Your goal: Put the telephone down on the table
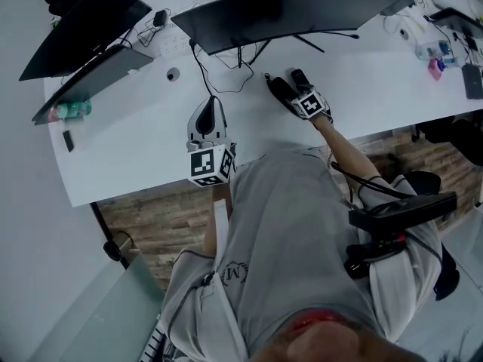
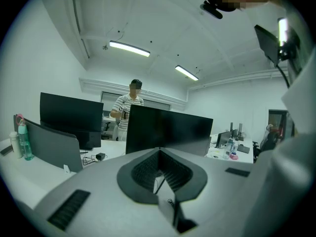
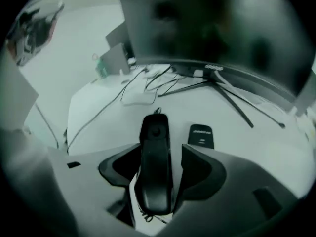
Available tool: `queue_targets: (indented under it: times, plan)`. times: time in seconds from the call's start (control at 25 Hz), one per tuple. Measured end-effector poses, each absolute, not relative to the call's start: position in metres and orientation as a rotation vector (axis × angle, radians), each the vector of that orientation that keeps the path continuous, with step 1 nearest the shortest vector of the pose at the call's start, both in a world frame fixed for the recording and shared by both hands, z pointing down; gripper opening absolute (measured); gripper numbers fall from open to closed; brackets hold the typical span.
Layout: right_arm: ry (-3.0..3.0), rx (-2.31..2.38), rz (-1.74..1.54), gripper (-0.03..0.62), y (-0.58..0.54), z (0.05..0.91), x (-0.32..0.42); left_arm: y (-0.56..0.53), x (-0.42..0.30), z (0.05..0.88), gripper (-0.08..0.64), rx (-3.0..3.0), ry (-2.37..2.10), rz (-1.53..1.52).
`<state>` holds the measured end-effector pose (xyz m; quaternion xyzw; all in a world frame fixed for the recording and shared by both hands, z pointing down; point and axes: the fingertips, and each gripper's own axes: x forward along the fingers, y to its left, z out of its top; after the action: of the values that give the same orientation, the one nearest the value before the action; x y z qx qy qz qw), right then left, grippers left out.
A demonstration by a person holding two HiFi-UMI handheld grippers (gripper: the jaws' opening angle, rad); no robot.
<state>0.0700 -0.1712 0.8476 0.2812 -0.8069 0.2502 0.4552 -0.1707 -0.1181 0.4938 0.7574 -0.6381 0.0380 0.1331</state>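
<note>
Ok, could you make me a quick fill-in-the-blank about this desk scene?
1. The telephone lies between the right gripper's ____ jaws.
2. The table's colour is ____.
3. The left gripper, jaws together, holds ____.

Missing words: open; white; nothing.

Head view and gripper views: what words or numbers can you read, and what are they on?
Small black device beside the telephone: pale print, too blurred to read.
Shirt: small print near its lower edge, too small to read.
Nothing else carries readable text.
</note>
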Motion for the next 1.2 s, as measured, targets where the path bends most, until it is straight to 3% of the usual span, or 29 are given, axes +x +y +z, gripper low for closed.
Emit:
queue_targets:
  times: [0.16, 0.76, 1.2]
  plan:
    - [-1.961, 1.022, 0.713, 0.252, -0.21, 0.83, 0.103, -0.119, -0.171, 0.495, 0.003, 2.199, -1.841, 0.112]
    - [-1.812, 0.837, 0.574, 0.249, -0.214, 0.872, 0.114, -0.115, -0.18, 0.496, 0.004, 2.184, -1.856, 0.111]
    - [-1.927, 0.856, 0.488, 0.244, -0.2, 0.791, 0.099, -0.12, -0.183, 0.501, 0.005, 2.185, -1.842, 0.092]
